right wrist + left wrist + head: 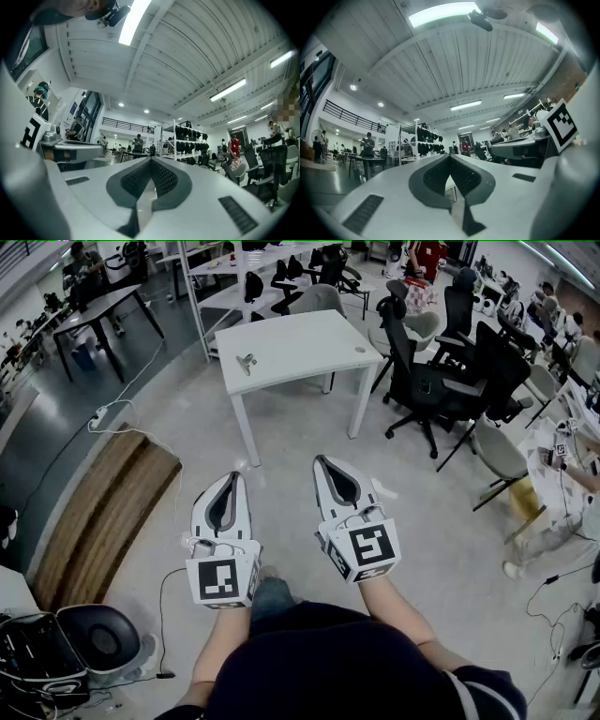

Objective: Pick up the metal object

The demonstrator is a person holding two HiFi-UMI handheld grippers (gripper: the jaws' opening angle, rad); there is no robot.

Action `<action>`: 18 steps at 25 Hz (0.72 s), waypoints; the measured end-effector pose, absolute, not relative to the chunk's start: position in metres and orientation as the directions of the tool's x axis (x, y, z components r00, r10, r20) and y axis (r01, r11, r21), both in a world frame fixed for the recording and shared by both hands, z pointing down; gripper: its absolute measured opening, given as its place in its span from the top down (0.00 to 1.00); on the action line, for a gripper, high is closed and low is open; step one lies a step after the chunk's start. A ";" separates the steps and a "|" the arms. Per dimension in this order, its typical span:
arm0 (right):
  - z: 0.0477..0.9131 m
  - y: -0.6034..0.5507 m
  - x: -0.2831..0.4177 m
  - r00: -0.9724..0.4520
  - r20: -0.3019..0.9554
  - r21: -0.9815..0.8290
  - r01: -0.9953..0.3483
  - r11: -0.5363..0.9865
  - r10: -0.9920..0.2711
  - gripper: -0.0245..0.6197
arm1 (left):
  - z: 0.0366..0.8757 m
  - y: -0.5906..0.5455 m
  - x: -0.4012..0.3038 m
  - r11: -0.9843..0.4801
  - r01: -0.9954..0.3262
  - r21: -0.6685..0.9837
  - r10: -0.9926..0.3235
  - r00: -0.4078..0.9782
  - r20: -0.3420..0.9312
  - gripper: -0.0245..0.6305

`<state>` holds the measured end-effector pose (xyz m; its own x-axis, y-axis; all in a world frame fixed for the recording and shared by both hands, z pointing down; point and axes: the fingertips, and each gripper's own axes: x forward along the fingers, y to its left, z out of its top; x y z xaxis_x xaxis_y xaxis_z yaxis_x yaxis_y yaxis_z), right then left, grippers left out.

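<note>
A small metal clip-like object (247, 362) lies near the left edge of a white table (300, 371), far ahead of me in the head view. Both grippers hang low over the floor, well short of the table. The left gripper (234, 478) has its tips together and holds nothing. Nothing sits in the right gripper (321, 461) either, and its tips also meet. The left gripper view (450, 157) and the right gripper view (151, 160) point up at the ceiling and the far room, so the metal object is hidden in both.
A small round item (361, 350) sits at the table's right edge. Black office chairs (422, 381) crowd its right side. A wooden platform (103, 512) and a cable with a power strip (98, 415) lie left. An open case (94, 638) is at bottom left.
</note>
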<state>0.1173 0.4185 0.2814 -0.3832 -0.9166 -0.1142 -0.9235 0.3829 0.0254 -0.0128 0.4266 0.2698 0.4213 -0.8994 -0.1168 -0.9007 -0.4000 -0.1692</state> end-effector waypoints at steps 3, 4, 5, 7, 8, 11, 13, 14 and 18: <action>0.284 0.405 0.122 -0.382 -0.112 0.016 -0.924 0.383 -0.917 0.92 | 0.271 0.413 -0.007 -0.403 -0.900 -0.166 -0.898 0.424 -0.117 0.93; 0.285 0.399 0.123 -0.384 -0.110 0.012 -0.923 0.385 -0.917 0.92 | 0.271 0.408 -0.006 -0.408 -0.898 -0.163 -0.896 0.428 -0.120 0.93; 0.287 0.392 0.122 -0.387 -0.105 0.007 -0.922 0.388 -0.916 0.92 | 0.273 0.401 -0.006 -0.414 -0.896 -0.158 -0.893 0.434 -0.121 0.93; 0.290 0.377 0.119 -0.391 -0.092 -0.007 -0.919 0.393 -0.916 0.92 | 0.276 0.386 -0.007 -0.430 -0.890 -0.151 -0.886 0.448 -0.117 0.93; 0.291 0.369 0.116 -0.394 -0.089 -0.012 -0.918 0.396 -0.915 0.92 | 0.277 0.378 -0.008 -0.438 -0.887 -0.150 -0.883 0.455 -0.113 0.93; 0.292 0.342 0.104 -0.416 -0.096 -0.013 -0.908 0.419 -0.904 0.92 | 0.281 0.347 -0.017 -0.451 -0.880 -0.146 -0.878 0.467 -0.107 0.93; 0.293 0.318 0.094 -0.433 -0.097 -0.012 -0.900 0.436 -0.896 0.92 | 0.284 0.322 -0.025 -0.453 -0.881 -0.137 -0.877 0.468 -0.107 0.93; 0.293 0.304 0.089 -0.439 -0.096 -0.011 -0.897 0.442 -0.893 0.92 | 0.285 0.309 -0.029 -0.454 -0.881 -0.135 -0.877 0.468 -0.107 0.93; 0.293 0.246 0.061 -0.459 -0.090 0.004 -0.887 0.461 -0.884 0.92 | 0.287 0.253 -0.050 -0.466 -0.874 -0.139 -0.871 0.481 -0.105 0.93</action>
